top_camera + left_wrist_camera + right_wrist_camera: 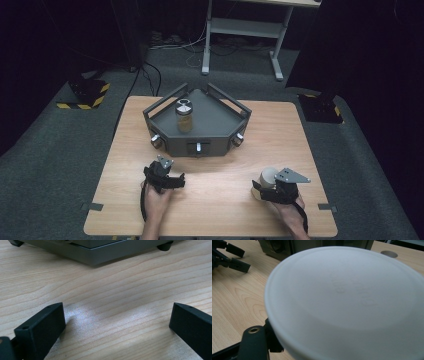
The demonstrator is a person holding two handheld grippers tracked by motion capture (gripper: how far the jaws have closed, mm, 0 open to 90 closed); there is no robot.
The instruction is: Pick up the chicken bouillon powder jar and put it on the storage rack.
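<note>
A white round tub stands on the wooden table at the front right, and my right gripper is shut on it. In the right gripper view the tub's pale round face looms close, and one black jaw presses against its lower left side. My left gripper rests on the table at the front left; its jaws stand wide open over bare wood with nothing between them. A glass jar with amber contents and a silver lid stands upright on a grey angular tray at the back middle.
The tray has raised rails at its back and three knobs on its front faces; its base edge lies just ahead of my left jaws. Dark carpet surrounds the table, and a desk frame stands behind it.
</note>
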